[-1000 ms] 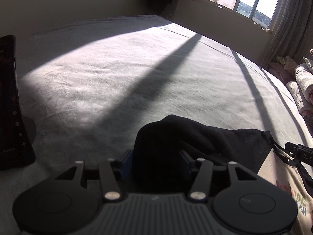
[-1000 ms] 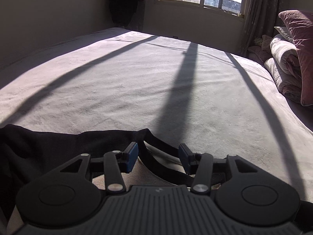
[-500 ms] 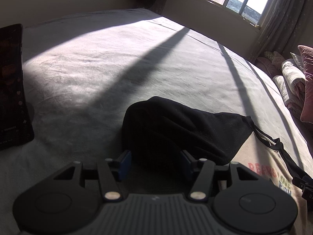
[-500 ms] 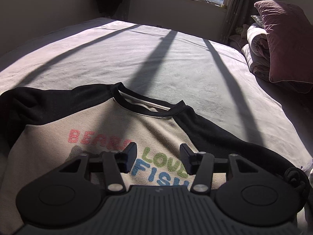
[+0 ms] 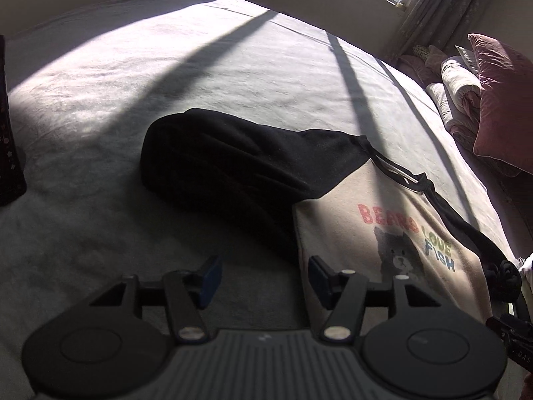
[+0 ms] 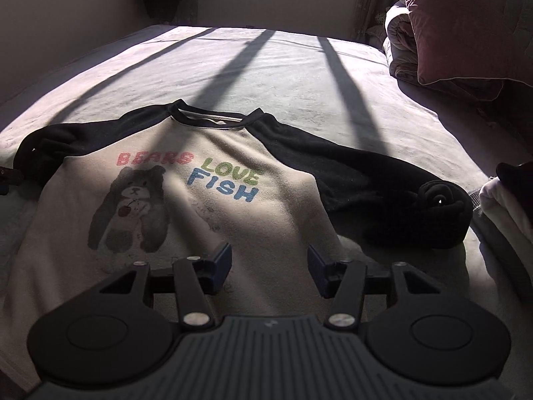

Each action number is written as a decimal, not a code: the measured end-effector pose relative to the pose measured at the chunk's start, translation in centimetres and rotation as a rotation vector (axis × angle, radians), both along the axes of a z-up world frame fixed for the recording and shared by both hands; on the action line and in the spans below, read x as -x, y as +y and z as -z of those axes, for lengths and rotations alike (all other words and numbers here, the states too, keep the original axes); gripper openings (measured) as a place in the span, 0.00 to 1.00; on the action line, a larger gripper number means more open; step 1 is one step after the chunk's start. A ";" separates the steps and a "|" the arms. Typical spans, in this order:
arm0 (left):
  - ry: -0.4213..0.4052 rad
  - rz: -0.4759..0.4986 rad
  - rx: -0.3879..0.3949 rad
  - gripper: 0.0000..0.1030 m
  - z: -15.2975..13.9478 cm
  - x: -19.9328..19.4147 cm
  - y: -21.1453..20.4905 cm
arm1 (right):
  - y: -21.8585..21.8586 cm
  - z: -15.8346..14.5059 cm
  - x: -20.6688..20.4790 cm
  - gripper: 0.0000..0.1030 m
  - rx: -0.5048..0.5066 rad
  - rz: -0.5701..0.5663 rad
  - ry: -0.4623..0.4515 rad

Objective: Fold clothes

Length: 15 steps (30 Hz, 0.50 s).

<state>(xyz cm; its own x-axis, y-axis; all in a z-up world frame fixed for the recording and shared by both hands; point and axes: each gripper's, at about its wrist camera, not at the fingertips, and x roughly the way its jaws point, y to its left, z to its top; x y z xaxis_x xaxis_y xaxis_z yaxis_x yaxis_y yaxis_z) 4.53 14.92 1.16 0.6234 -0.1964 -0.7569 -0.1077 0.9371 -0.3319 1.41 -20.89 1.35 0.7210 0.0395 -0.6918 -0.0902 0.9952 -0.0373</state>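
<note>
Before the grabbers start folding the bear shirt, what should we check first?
1. Shirt lying face up on the bed: ok, the print shows.
2. Left sleeve flat: not ok, it is bunched in a heap.
3. Right sleeve flat: not ok, its cuff is rolled up.
4. Left gripper free: ok, open and holding nothing.
5. Right gripper free: ok, open over the shirt's lower part.
6. Hem straight: cannot tell, the grippers hide it.
</note>
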 end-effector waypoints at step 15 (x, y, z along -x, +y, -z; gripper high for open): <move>0.108 0.075 0.083 0.57 2.6 5.3 -2.5 | -4.2 1.9 5.9 0.52 -0.014 0.021 0.112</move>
<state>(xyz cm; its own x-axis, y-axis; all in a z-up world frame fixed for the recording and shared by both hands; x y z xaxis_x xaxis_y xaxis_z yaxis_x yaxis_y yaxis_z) -0.74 12.41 -1.41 0.5201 -0.3041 -0.7981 -0.0774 0.9138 -0.3987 -4.46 -25.13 -0.59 0.6399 0.0355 -0.7676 -0.0722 0.9973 -0.0141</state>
